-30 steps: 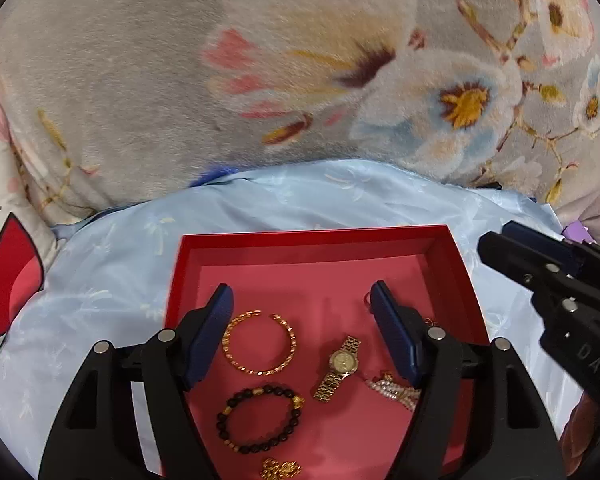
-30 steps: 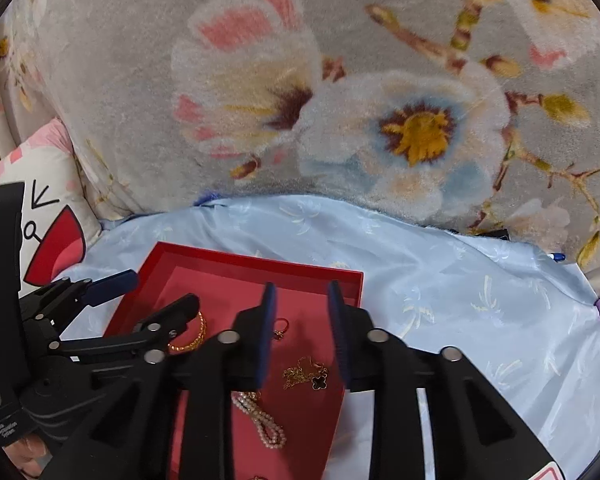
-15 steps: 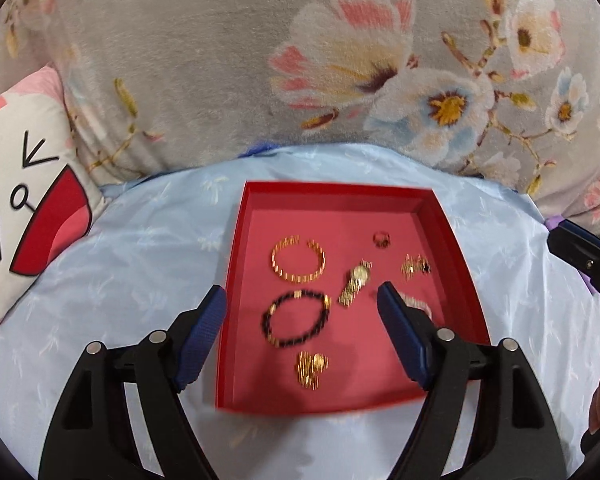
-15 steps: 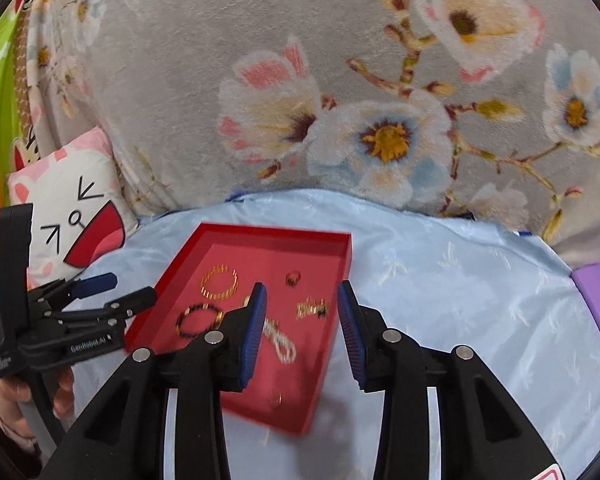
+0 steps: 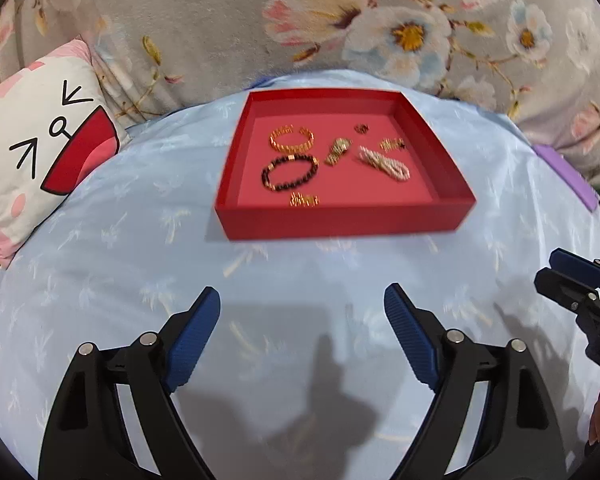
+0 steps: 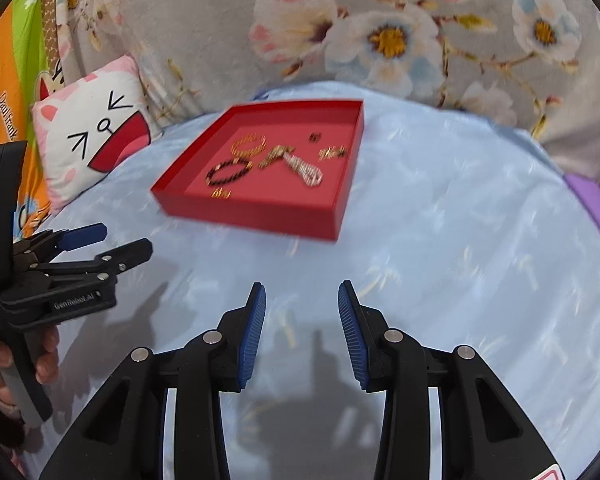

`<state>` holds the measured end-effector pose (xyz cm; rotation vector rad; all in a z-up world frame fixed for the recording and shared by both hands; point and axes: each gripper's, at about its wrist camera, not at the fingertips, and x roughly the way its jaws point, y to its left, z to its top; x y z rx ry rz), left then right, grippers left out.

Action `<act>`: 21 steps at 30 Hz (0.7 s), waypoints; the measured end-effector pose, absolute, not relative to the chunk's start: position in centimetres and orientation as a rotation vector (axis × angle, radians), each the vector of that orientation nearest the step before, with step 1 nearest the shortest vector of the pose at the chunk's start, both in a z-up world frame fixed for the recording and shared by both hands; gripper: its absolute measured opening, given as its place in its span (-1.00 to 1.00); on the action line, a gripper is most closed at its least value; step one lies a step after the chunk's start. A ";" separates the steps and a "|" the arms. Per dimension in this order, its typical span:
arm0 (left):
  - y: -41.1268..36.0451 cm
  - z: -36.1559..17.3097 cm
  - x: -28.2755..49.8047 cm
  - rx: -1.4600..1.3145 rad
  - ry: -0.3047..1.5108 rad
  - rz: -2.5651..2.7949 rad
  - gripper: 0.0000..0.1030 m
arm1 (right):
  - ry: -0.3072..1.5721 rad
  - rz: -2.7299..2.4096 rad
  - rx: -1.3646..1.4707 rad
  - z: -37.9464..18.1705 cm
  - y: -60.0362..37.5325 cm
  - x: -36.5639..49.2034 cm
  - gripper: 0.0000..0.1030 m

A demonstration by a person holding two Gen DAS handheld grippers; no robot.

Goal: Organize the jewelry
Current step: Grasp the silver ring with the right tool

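Low in the left wrist frame, the left gripper (image 5: 302,308) hangs with jaws spread wide and empty; the right gripper (image 6: 302,306) likewise stands parted, grasping nothing, over glossy pale-blue cloth (image 5: 140,248). Above centre sits the shallow red tray (image 5: 340,216), square-walled, with every visible piece inside: beaded black bracelet (image 5: 287,175), gold bangle (image 5: 291,139), watch (image 5: 338,150), pearl strand (image 5: 384,163). The sorting looks essentially done. Behind, a plush floral blanket (image 5: 380,20).
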<state>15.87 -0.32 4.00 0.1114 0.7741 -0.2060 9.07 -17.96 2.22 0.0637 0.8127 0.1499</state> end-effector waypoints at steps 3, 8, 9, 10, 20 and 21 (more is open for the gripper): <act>-0.7 2.8 14.3 0.107 0.789 -0.203 0.66 | 0.833 0.168 0.088 0.8 -17.3 7.8 -0.27; -0.4 1.2 12.9 0.070 0.811 -0.182 0.66 | 0.860 0.193 0.104 -0.6 -16.2 6.9 -0.27; -0.3 1.0 12.6 0.068 0.807 -0.173 0.66 | 0.862 0.196 0.099 -0.8 -15.9 6.8 -0.27; -0.2 0.9 12.4 0.070 0.801 -0.164 0.66 | 0.866 0.198 0.095 -1.0 -15.7 6.7 -0.27; 2.5 -0.3 11.9 -0.043 0.844 -0.139 0.66 | 0.915 0.219 0.039 -2.2 -13.7 6.1 -0.47; 2.6 -0.4 12.0 -0.052 0.852 -0.140 0.66 | 0.926 0.236 0.035 -2.3 -13.4 5.9 -0.52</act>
